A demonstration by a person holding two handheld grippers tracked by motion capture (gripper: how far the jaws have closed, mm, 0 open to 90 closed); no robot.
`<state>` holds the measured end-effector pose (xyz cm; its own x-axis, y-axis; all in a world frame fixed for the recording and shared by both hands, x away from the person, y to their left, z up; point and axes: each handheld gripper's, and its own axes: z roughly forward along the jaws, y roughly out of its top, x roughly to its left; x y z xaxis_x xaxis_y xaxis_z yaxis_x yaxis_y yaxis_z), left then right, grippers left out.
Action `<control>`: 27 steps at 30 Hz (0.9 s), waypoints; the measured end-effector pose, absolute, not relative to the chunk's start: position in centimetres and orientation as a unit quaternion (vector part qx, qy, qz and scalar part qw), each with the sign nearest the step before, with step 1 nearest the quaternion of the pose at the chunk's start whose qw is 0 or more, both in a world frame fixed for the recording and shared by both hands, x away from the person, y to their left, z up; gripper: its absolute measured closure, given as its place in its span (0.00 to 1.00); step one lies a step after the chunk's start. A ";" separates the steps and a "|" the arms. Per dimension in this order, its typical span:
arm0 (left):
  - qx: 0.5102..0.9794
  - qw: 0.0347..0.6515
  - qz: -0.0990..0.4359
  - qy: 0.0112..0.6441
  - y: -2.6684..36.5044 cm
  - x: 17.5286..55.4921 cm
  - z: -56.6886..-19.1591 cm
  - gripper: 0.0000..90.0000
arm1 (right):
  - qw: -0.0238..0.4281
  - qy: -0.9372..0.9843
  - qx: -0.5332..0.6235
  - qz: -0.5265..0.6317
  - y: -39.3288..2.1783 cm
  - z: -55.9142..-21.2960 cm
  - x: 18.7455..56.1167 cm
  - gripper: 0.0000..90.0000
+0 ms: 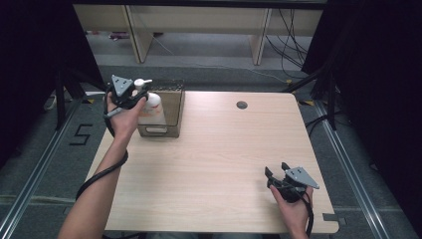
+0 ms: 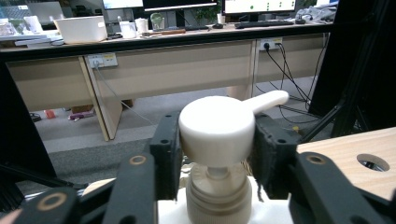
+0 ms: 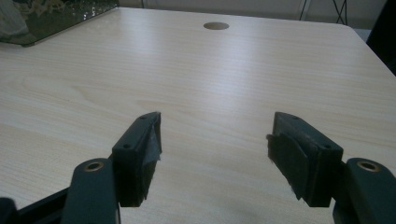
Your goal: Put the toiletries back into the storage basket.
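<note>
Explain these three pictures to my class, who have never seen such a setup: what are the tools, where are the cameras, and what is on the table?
There is no robot here: a person holds a hand-worked claw in each hand. The high view looks down on the wooden table. The other two views come from cameras riding on the claws, looking along their black jaws. At the table's far left stands a brown box with a white pump bottle. The left claw has its jaws on either side of the pump head; whether they press it is unclear. The right claw is open above bare table, holding nothing.
</note>
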<state>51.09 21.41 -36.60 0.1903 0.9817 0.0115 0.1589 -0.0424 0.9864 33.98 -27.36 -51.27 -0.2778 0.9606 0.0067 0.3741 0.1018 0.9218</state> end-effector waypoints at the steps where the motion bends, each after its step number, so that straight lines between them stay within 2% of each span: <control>1: 0.589 0.496 0.416 0.483 21.5 51.0 -36.5 0.56 | 0.315 0.658 0.516 0.449 -27.1 -51.3 33.9 0.38; 4: 0.586 0.498 0.417 0.484 21.5 50.8 -36.5 0.49 | 0.317 0.656 0.518 0.449 -27.0 -51.3 33.9 0.38; 10: 0.590 0.495 0.413 0.486 21.8 50.4 -36.6 0.43 | 0.322 0.663 0.505 0.448 -27.2 -51.3 34.0 0.38; 24: 0.598 0.498 0.409 0.477 22.1 48.2 -37.1 0.41 | 0.319 0.662 0.510 0.448 -27.3 -51.3 34.0 0.38; 27: 0.598 0.499 0.407 0.476 22.2 47.6 -37.2 0.41 | 0.331 0.663 0.504 0.444 -27.4 -51.3 34.0 0.38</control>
<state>47.58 22.21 -37.16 0.2146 0.9766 0.0120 0.1627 -0.0479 0.9855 34.03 -27.37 -51.29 -0.2727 0.9620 0.0093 0.3738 0.0970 0.9224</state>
